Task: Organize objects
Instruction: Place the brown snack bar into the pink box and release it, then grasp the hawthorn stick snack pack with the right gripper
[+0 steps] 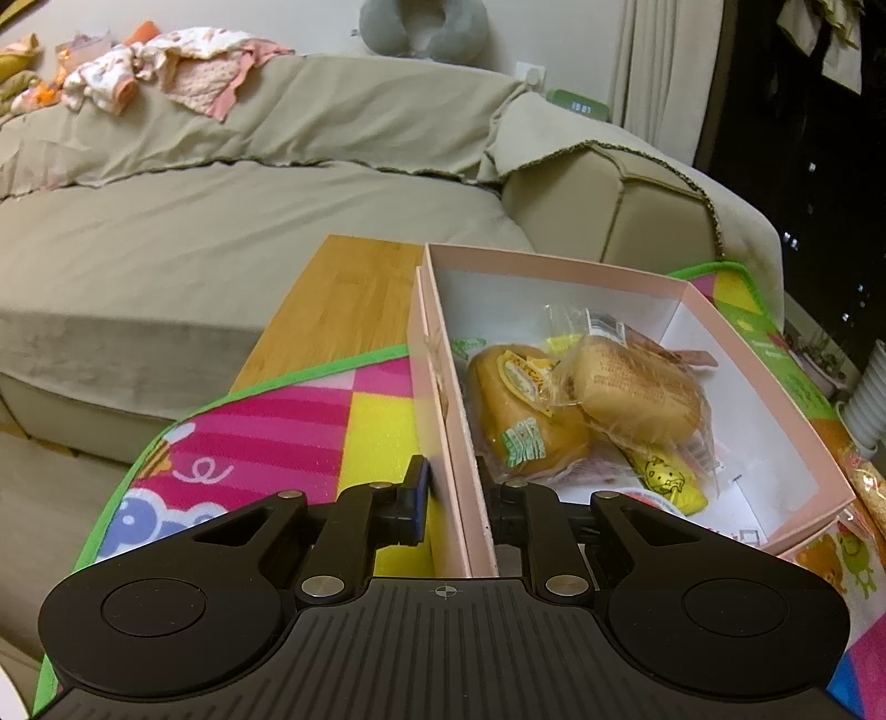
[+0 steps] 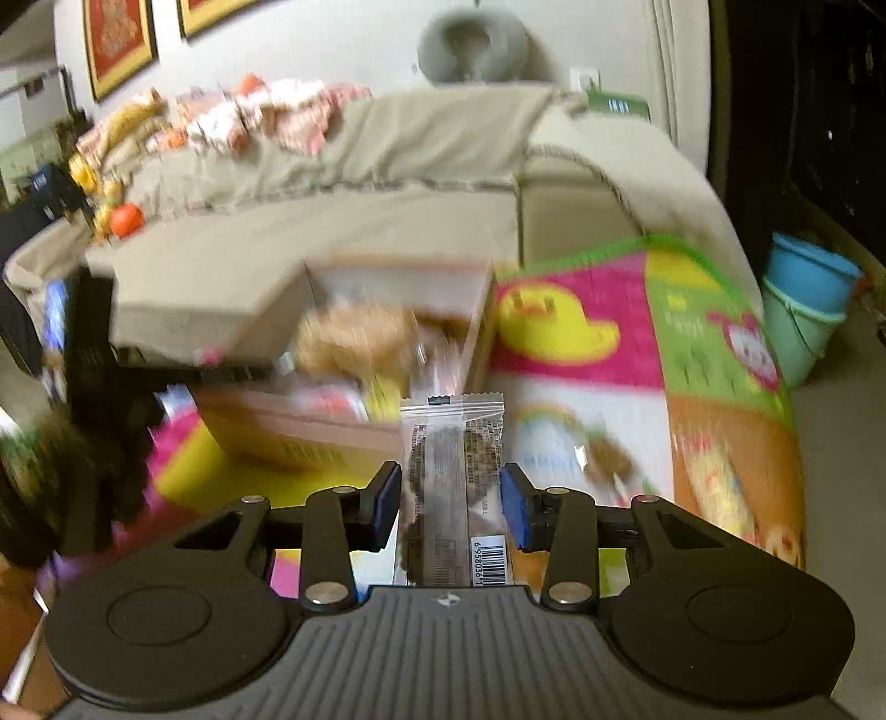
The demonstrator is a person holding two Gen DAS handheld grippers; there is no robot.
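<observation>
Right gripper (image 2: 449, 501): fingers clamped on a clear snack packet (image 2: 451, 476), lifted above the mat (image 2: 637, 360). Left gripper (image 1: 455, 493): fingers pinching the pink box (image 1: 554, 266) wall at its near corner. Step judged: loading; next, carry the packet over the box opening and release among the buns (image 1: 637, 387).

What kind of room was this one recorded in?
Most likely a home living room. A sofa under a beige cover holds loose clothes, a neck pillow sits behind it, and a child's play mat lies under the snack box.
</observation>
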